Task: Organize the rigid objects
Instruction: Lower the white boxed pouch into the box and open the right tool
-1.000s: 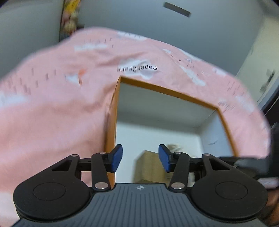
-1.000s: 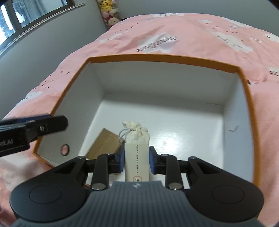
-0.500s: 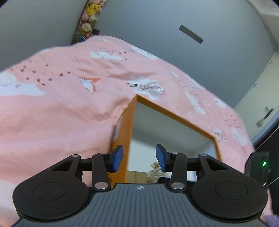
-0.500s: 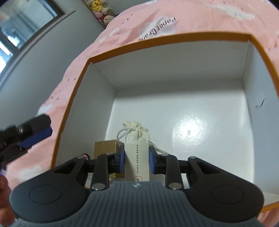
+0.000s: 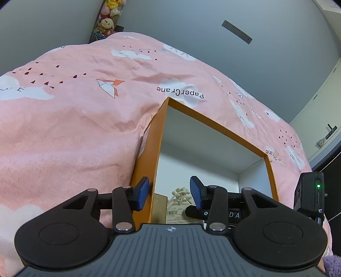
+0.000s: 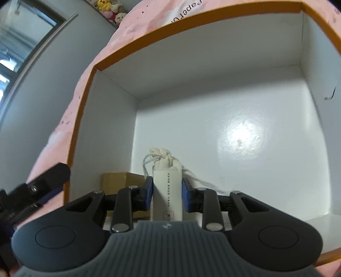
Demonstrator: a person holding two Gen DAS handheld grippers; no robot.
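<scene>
An orange box with white inside [image 6: 191, 27] lies open on a pink bed. My right gripper [image 6: 167, 191] is low inside it. Its jaws are opening, with a white carton [image 6: 168, 202] still upright between the pads, which rest at its sides. A cream drawstring pouch [image 6: 164, 157] lies just beyond the carton, and a brown cardboard box [image 6: 119, 181] sits at the left wall. My left gripper [image 5: 169, 192] is open, straddling the orange box's left wall [image 5: 153, 162], one pad outside and one inside. Pouch [image 5: 181, 195] and cardboard box [image 5: 159, 204] show between the pads.
The pink cloud-print bedspread [image 5: 74, 127] surrounds the box. Plush toys [image 5: 106, 19] stand by the grey wall at the bed's far end. A window [image 6: 19, 42] is at the left. The box floor [image 6: 255, 159] to the right of the pouch is bare.
My right gripper sank deeper into the box with the carton and rolled. My left gripper's jaws narrowed a little and shifted so the box's left wall now stands between them.
</scene>
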